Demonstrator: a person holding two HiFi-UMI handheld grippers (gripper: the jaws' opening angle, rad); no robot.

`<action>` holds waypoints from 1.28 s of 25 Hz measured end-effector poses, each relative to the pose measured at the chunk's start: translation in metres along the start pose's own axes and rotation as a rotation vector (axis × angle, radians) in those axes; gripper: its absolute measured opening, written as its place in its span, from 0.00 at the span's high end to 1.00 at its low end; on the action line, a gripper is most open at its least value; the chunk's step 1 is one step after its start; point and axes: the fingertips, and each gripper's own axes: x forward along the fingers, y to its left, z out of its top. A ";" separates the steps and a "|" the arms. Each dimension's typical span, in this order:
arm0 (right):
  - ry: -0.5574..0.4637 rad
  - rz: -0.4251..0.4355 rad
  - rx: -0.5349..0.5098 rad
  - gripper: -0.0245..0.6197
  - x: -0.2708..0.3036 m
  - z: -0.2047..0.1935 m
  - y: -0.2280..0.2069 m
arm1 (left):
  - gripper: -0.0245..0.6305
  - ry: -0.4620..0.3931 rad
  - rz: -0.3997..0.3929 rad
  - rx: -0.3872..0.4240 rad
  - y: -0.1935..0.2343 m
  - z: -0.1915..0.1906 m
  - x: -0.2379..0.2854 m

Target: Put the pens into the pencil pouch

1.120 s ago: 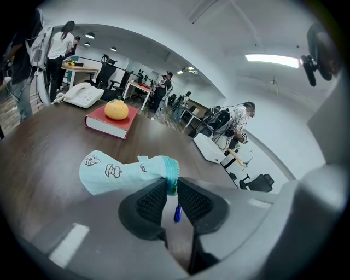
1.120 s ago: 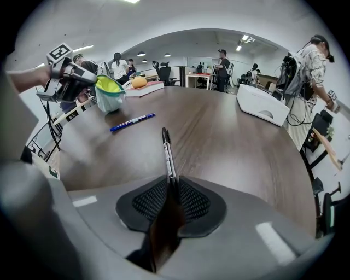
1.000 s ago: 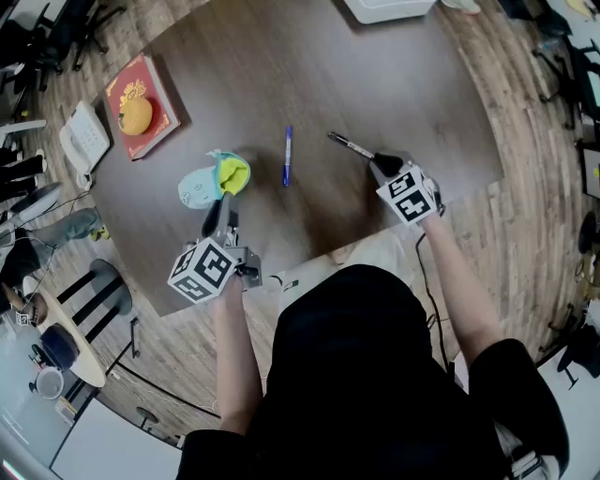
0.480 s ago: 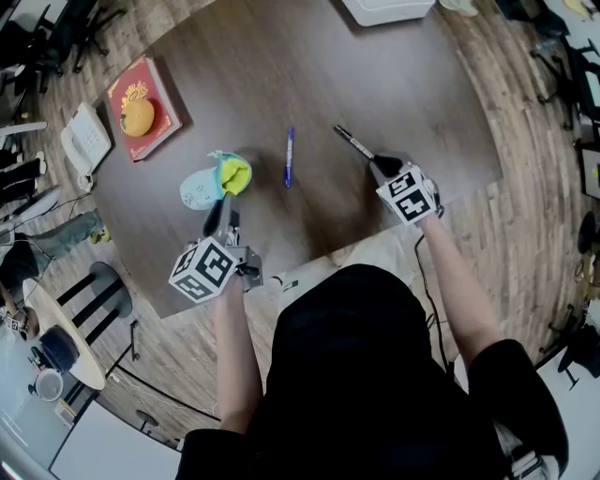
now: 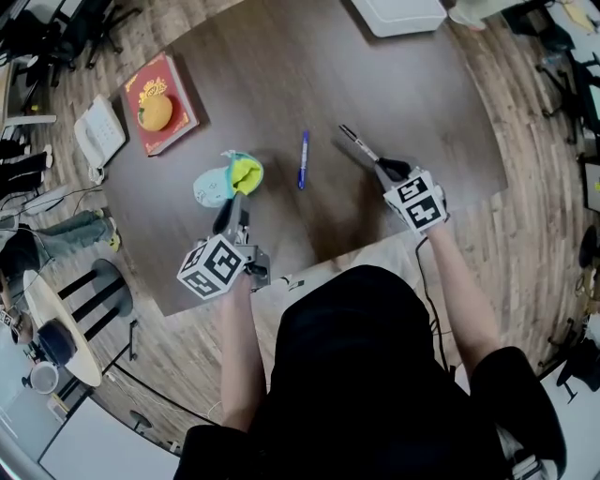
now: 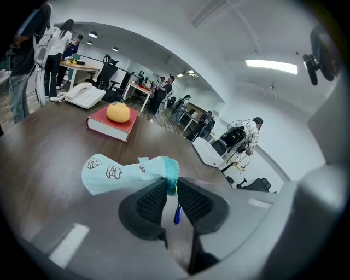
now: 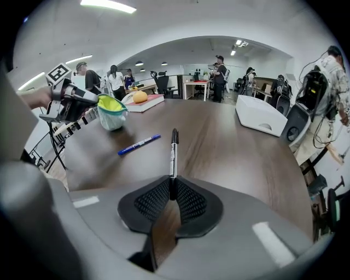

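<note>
A light blue pencil pouch (image 5: pixel 223 180) with a yellow-green lining lies on the dark table (image 5: pixel 281 84), its mouth propped open. My left gripper (image 5: pixel 236 204) is shut on the pouch's teal rim (image 6: pixel 170 174). A blue pen (image 5: pixel 303 158) lies flat on the table between the two grippers; it shows too in the right gripper view (image 7: pixel 139 144). My right gripper (image 5: pixel 382 169) is shut on one end of a black pen (image 7: pixel 173 156), which sticks out past the jaws and hangs above the table, also in the head view (image 5: pixel 359 146).
A red book (image 5: pixel 161 105) with an orange (image 5: pixel 155 112) on it lies at the table's far left, beside a white telephone (image 5: pixel 99 138). A white box (image 5: pixel 397 14) stands at the far edge. Chairs and a round side table (image 5: pixel 52 323) stand left of the table.
My right gripper has lifted the black pen off the table. The left gripper has kept its hold on the pouch rim.
</note>
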 end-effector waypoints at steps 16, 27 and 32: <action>-0.075 0.098 -0.167 0.89 -0.029 0.089 0.085 | 0.87 -0.033 -0.007 -0.025 0.018 0.001 -0.029; -0.022 0.249 -0.328 0.89 -0.026 0.105 0.168 | 0.87 -0.017 -0.024 -0.036 0.028 -0.014 -0.040; 0.004 0.295 -0.390 0.89 -0.022 0.108 0.197 | 0.88 -0.022 -0.035 -0.045 0.027 -0.017 -0.044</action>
